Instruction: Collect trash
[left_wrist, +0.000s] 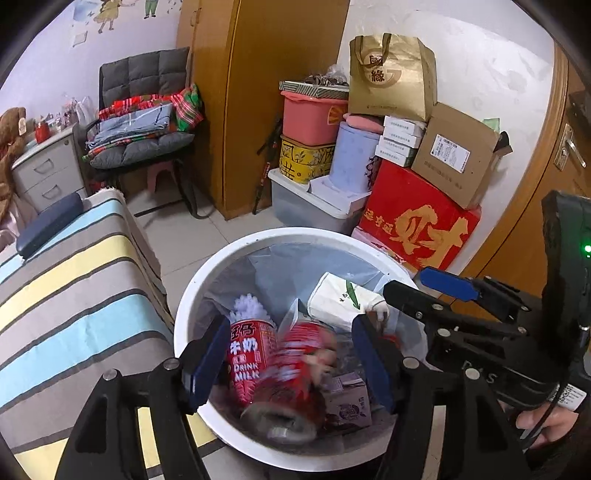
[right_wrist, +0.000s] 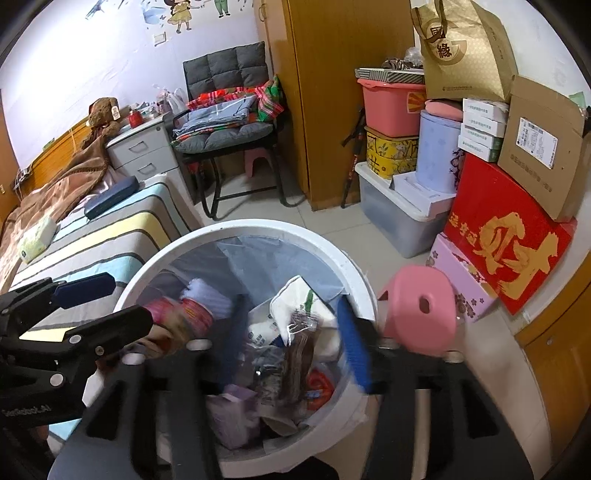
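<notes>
A white trash bin (left_wrist: 192, 295) lined with a clear bag stands on the floor under both grippers. My left gripper (left_wrist: 291, 365) is open over it, with a blurred red milk can (left_wrist: 299, 365) loose between the blue pads. A second red can (left_wrist: 251, 354) lies in the bin beside it, along with a white paper cup (left_wrist: 332, 299) and a purple carton (left_wrist: 349, 400). My right gripper (right_wrist: 295, 343) is open above the bin (right_wrist: 354, 269). A clear wrapper (right_wrist: 299, 332) sits among the trash below it. In the right wrist view, the blurred can (right_wrist: 177, 321) shows beside the left gripper (right_wrist: 129, 299).
A striped bed (left_wrist: 74, 295) runs along the bin's left side. A pink stool (right_wrist: 421, 306) stands to its right. Stacked boxes, among them a red box (left_wrist: 417, 225) and a grey storage tub (left_wrist: 306, 206), line the wall behind. A chair (left_wrist: 147, 122) with folded blankets is farther back.
</notes>
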